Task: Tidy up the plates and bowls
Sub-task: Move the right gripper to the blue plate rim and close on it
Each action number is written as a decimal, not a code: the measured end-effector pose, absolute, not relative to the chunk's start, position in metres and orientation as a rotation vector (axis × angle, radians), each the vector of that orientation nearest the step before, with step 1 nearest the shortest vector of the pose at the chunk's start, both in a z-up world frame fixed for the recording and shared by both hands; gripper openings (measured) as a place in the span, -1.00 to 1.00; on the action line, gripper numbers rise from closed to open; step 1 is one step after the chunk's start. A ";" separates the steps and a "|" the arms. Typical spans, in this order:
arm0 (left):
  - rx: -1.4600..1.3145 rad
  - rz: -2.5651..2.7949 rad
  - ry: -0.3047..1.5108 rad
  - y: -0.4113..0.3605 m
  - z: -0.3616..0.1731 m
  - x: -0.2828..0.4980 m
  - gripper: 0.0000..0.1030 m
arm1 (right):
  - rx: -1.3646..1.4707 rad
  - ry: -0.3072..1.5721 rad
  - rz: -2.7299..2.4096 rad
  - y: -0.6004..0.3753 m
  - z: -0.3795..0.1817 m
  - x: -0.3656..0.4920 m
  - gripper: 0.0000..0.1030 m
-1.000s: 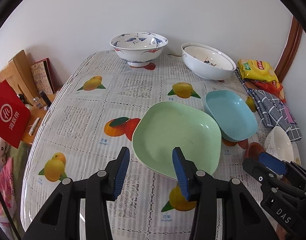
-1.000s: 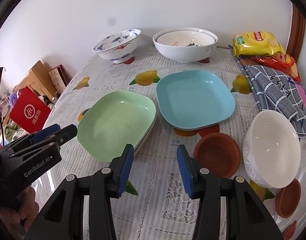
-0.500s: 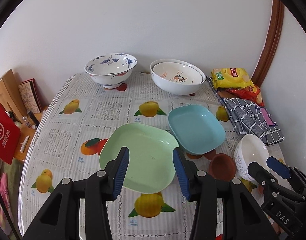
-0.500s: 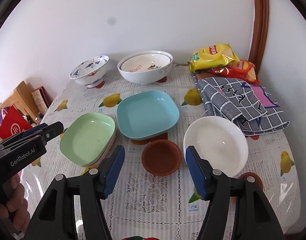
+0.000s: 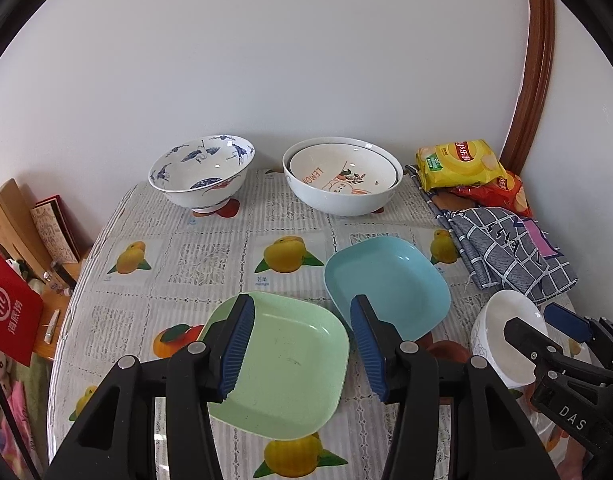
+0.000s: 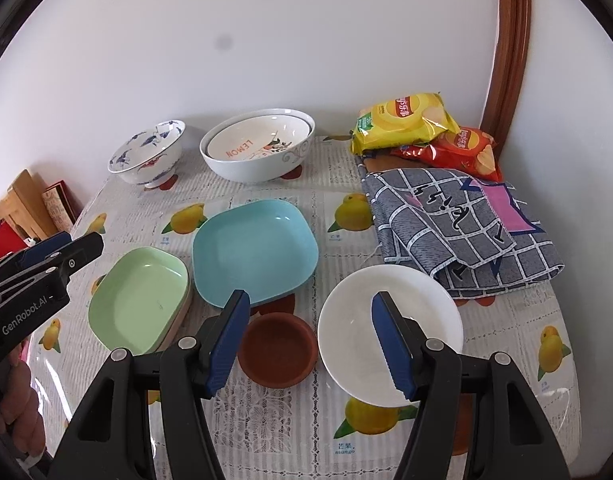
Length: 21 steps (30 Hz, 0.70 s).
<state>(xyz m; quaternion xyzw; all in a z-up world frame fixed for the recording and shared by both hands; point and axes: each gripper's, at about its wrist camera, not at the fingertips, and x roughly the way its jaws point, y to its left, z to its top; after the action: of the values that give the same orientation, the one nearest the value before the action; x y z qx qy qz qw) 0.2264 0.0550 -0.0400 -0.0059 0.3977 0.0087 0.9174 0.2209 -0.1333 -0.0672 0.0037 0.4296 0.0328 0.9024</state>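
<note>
A green square plate [image 5: 290, 364] [image 6: 140, 296] lies at the table's front left, stacked on a beige one. A blue square plate [image 5: 386, 284] [image 6: 254, 250] lies beside it to the right. A brown saucer [image 6: 280, 350] and a white bowl [image 6: 382, 320] [image 5: 502, 332] sit at the front. A blue-patterned bowl [image 5: 204, 176] [image 6: 146, 158] and nested white bowls [image 5: 342, 180] [image 6: 258, 150] stand at the back. My left gripper [image 5: 300, 346] is open above the green plate. My right gripper [image 6: 312, 344] is open above the saucer and white bowl. Both are empty.
Chip bags [image 6: 418, 132] and a folded checked cloth [image 6: 458, 228] lie at the back right. A second brown saucer [image 6: 462, 424] is partly hidden behind my right gripper. A red bag [image 5: 10, 304] and wooden boards [image 5: 14, 224] sit beyond the table's left edge.
Both grippers have pulled back and risen, so more of the table shows. The right gripper has shifted right, from over the plates to over the saucer and white bowl, and opened wider.
</note>
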 end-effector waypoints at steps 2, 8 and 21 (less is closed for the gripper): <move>-0.023 0.017 0.840 0.056 -0.045 0.235 -0.07 | 0.029 0.899 0.083 -0.134 -0.070 0.228 0.22; -0.025 0.024 0.886 0.059 -0.061 0.260 -0.07 | 0.051 0.916 0.091 -0.134 -0.078 0.254 0.22; -0.096 0.035 0.971 0.065 -0.096 0.305 -0.07 | 0.090 0.961 0.075 -0.140 -0.104 0.304 0.12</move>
<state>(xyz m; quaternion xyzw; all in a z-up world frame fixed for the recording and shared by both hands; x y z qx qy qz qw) 0.3047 0.0646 -0.0958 -0.0459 0.4663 0.0170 0.8832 0.3035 -0.1405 -0.1037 0.0434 0.4621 0.0358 0.8851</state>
